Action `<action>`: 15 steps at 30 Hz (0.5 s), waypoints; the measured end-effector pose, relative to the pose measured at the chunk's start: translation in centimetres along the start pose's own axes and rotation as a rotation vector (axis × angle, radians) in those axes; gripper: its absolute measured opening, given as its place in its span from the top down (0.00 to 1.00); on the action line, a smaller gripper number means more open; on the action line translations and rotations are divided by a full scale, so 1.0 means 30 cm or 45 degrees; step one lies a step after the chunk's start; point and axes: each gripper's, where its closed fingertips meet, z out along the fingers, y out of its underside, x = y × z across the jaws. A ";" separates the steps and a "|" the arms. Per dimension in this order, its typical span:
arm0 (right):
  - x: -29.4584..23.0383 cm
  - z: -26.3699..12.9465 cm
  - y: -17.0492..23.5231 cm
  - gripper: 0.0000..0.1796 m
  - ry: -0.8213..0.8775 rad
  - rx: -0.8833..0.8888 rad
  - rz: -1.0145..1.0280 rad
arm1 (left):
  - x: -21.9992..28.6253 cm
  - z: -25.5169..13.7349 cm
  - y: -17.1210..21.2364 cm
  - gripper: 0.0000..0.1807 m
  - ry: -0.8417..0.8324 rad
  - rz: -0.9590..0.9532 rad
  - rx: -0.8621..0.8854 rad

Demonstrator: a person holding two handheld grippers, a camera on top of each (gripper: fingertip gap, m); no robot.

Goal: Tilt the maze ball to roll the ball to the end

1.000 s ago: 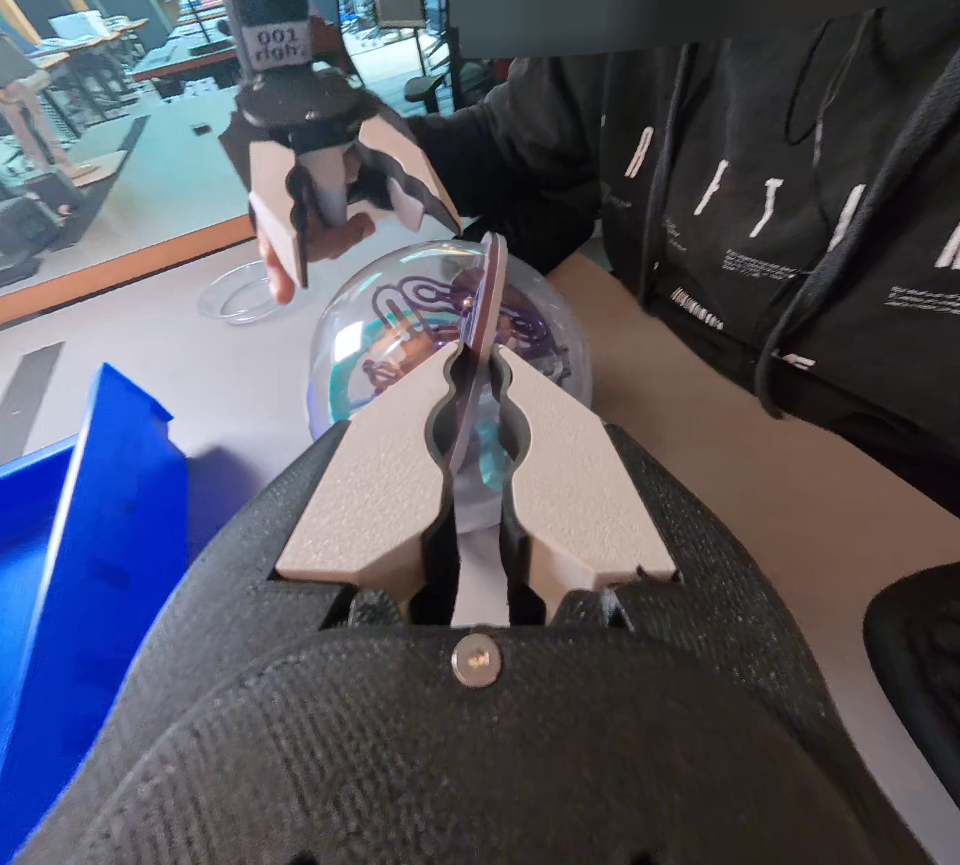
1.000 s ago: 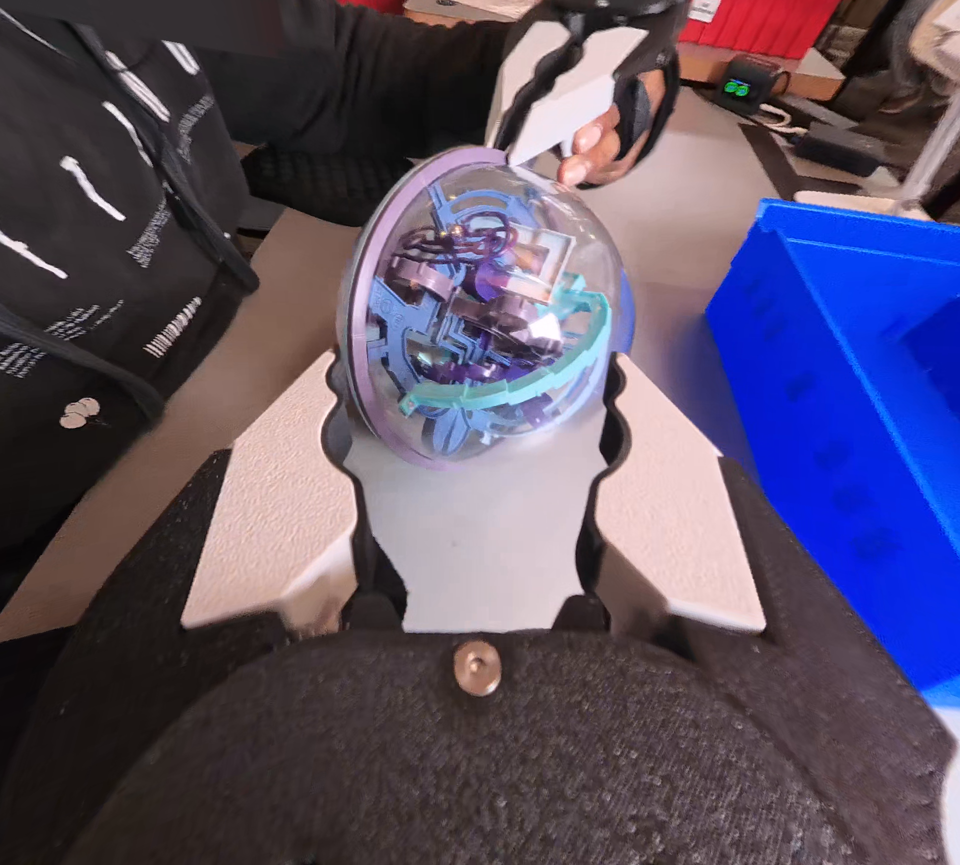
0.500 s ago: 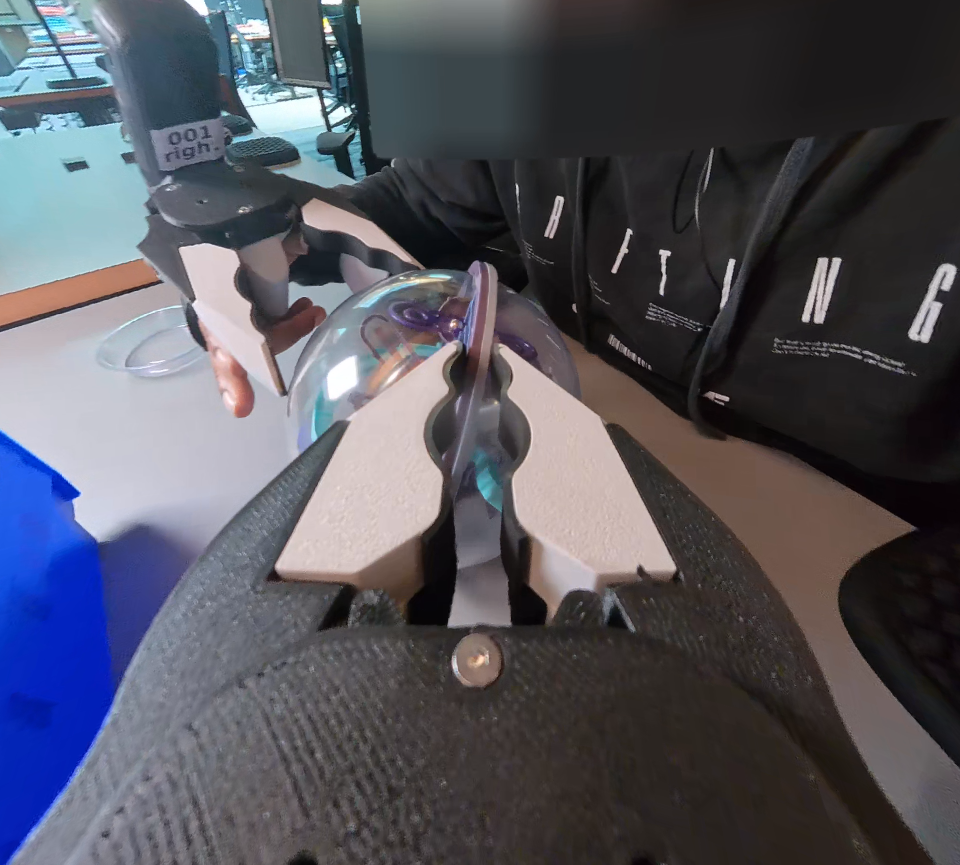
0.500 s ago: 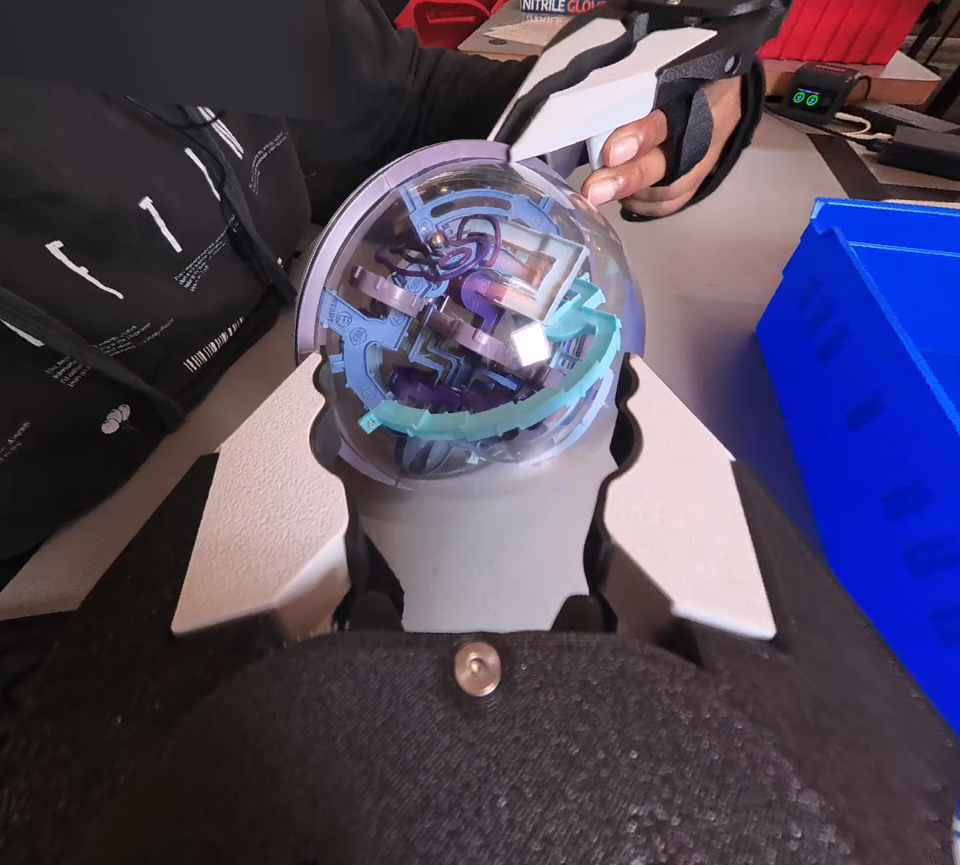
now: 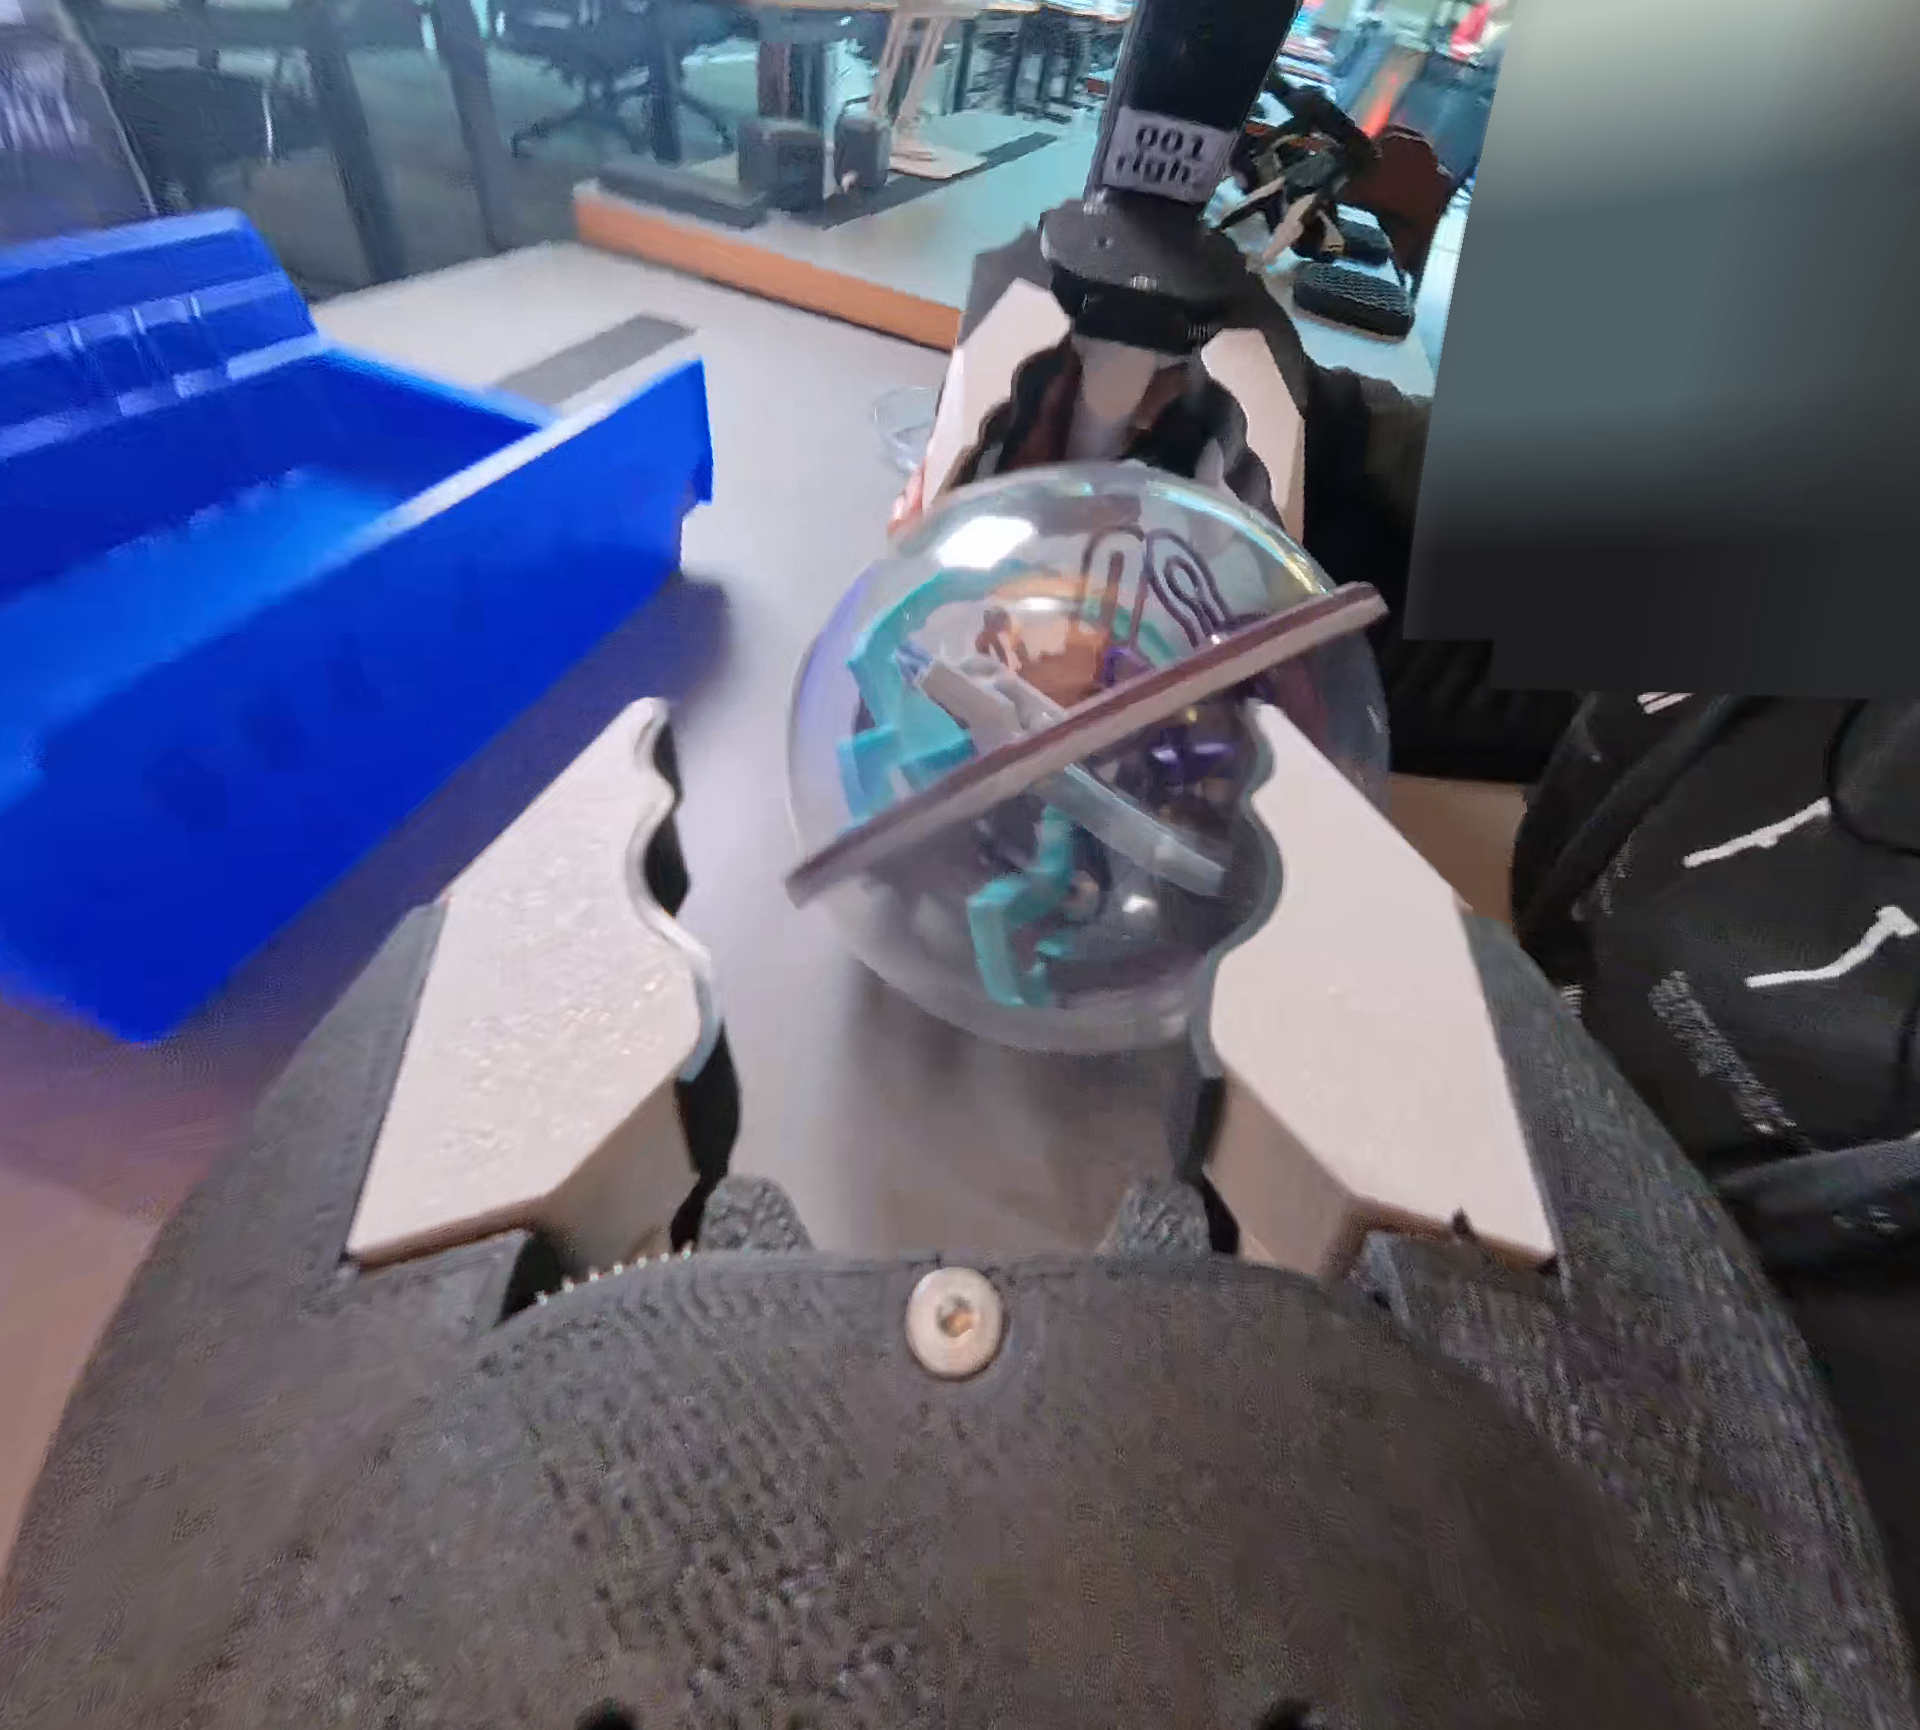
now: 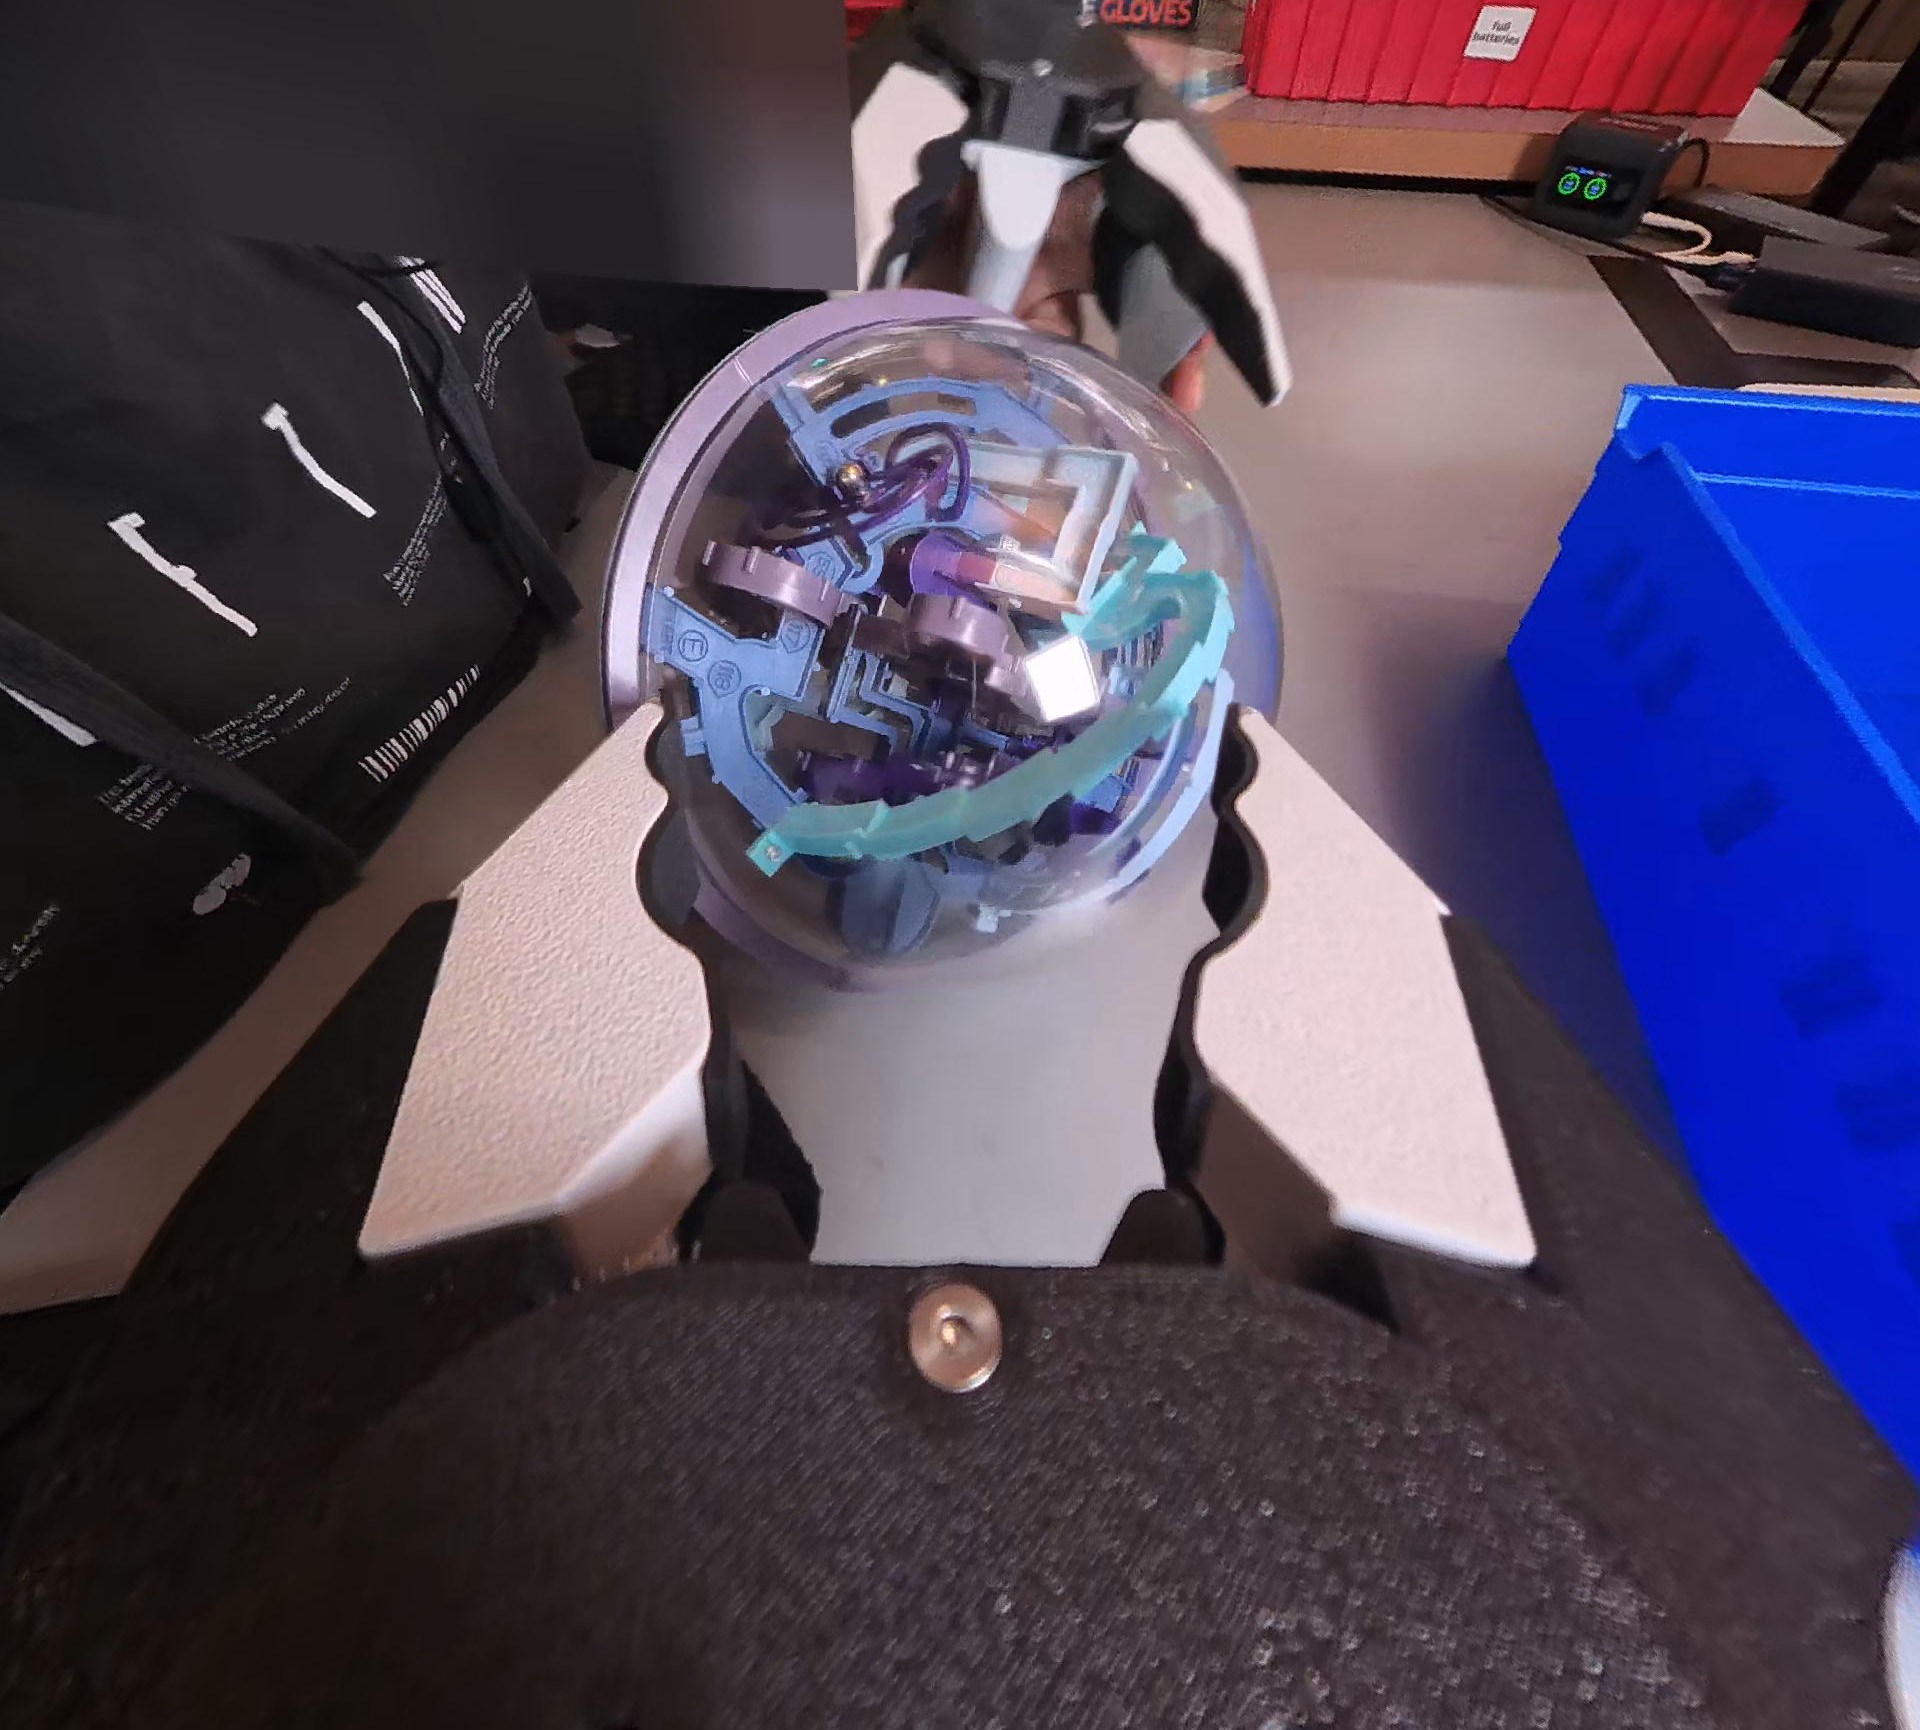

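Your right gripper (image 6: 940, 807) clamps the maze ball (image 6: 940, 641) near the table's (image 6: 1434, 392) front edge, while your left gripper (image 5: 961, 807) stands wide, only one finger near it. With that single grip, a sharp tilt could slip the smooth sphere loose, or knock the small steel ball (image 6: 852, 473) off its track

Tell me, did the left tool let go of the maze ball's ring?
Yes. The left tool was pinched on the purple ring of the maze ball; now it is open, its fingers wide apart on either side, and the ring lies slanted.
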 end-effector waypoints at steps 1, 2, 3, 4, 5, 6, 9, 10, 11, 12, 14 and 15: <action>0.000 0.004 0.001 0.45 0.002 -0.004 -0.004 | 0.015 -0.007 0.033 0.37 -0.033 -0.040 -0.023; 0.000 0.008 0.006 0.46 0.002 -0.012 -0.005 | 0.035 -0.015 0.057 0.35 -0.051 -0.062 -0.036; 0.001 0.013 0.012 0.47 0.002 -0.022 -0.003 | 0.057 -0.019 0.079 0.36 -0.056 -0.073 -0.049; 0.001 0.019 0.020 0.48 0.002 -0.032 -0.001 | 0.073 -0.018 0.098 0.34 -0.070 -0.094 -0.057; 0.001 0.025 0.027 0.48 0.000 -0.038 -0.001 | 0.089 -0.011 0.113 0.34 -0.073 -0.116 -0.056; -0.001 0.030 0.028 0.47 -0.006 -0.031 0.003 | 0.099 0.000 0.124 0.32 -0.083 -0.127 -0.050; 0.002 0.030 0.028 0.47 -0.010 -0.030 0.021 | 0.101 0.020 0.121 0.29 -0.097 -0.121 -0.016; 0.004 0.029 0.030 0.46 -0.004 -0.034 0.024 | 0.097 0.022 0.119 0.29 -0.086 -0.131 -0.022; 0.005 0.029 0.032 0.46 0.003 -0.039 0.022 | 0.093 0.023 0.118 0.29 -0.074 -0.137 -0.033; 0.004 0.029 0.035 0.46 0.010 -0.043 0.018 | 0.091 0.024 0.117 0.29 -0.062 -0.141 -0.047; 0.004 0.026 0.038 0.46 0.021 -0.049 0.014 | 0.088 0.028 0.115 0.29 -0.037 -0.133 -0.072; 0.005 0.025 0.041 0.46 0.026 -0.053 0.012 | 0.086 0.030 0.113 0.29 -0.023 -0.133 -0.079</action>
